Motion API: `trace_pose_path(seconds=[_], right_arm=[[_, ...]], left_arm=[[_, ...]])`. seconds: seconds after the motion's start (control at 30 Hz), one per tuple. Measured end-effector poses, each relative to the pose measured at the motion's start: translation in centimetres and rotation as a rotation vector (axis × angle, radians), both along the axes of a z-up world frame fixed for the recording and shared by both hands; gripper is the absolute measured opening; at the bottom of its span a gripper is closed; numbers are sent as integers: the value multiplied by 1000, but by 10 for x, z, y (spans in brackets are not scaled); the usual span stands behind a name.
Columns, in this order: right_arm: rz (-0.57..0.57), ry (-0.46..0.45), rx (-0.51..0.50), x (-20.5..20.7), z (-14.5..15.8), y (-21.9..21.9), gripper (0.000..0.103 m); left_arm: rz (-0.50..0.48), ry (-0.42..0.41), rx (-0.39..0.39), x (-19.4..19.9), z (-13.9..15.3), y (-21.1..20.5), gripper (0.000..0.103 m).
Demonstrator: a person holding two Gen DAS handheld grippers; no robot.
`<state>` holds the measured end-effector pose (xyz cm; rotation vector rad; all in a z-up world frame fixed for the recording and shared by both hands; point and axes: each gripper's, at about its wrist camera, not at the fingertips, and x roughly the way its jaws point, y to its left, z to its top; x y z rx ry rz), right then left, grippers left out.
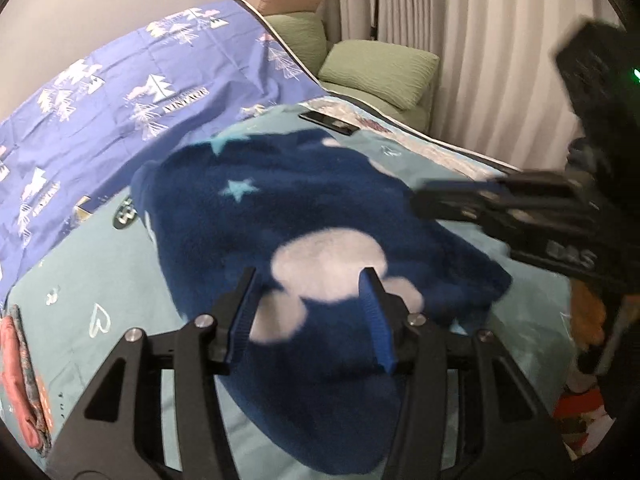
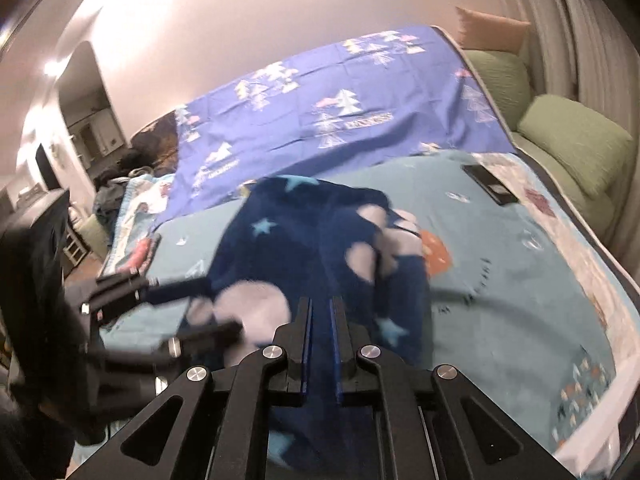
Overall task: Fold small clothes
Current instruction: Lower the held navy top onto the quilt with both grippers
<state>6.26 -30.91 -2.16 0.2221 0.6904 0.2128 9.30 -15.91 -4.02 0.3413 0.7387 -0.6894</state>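
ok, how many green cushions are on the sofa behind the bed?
2. The back cushion stands upright under the tan pillow; the second green cushion lies nearer the camera, along the bed's edge. More could be hidden beyond the frame.

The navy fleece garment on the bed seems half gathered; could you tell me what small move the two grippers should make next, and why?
Probably carry the pinched edge across and lay it flat. The right gripper looks shut on the navy fleece garment, which is lifted and bunched above the teal blanket, while the left gripper stands open over the fabric, free to steady it.
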Motion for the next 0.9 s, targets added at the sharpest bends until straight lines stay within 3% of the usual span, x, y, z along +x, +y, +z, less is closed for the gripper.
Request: trace_pose_path(seconds=[0.17,0.23,0.4,0.53,0.63,0.73,0.9], right_arm=[[-9,149,5,37,-54,5,5],[-18,139,20,35,-63,2,4],[0,139,-34,31,-50,7,6],[44,90,-38,31,-14,8,8],[42,36,-86,46,10,10,8],[66,39,-67,76,23,9,9],[84,117,-7,127,12,8,9]], left_arm=[[-15,85,-19,13,-27,3,53],[-20,74,-21,13,-35,3,53],[-21,52,-14,7,-22,5,53],[2,44,-66,15,5,15,53],[51,-23,-84,35,28,20,53],[105,-48,-73,65,38,17,53],[183,11,-39,118,22,7,53]])
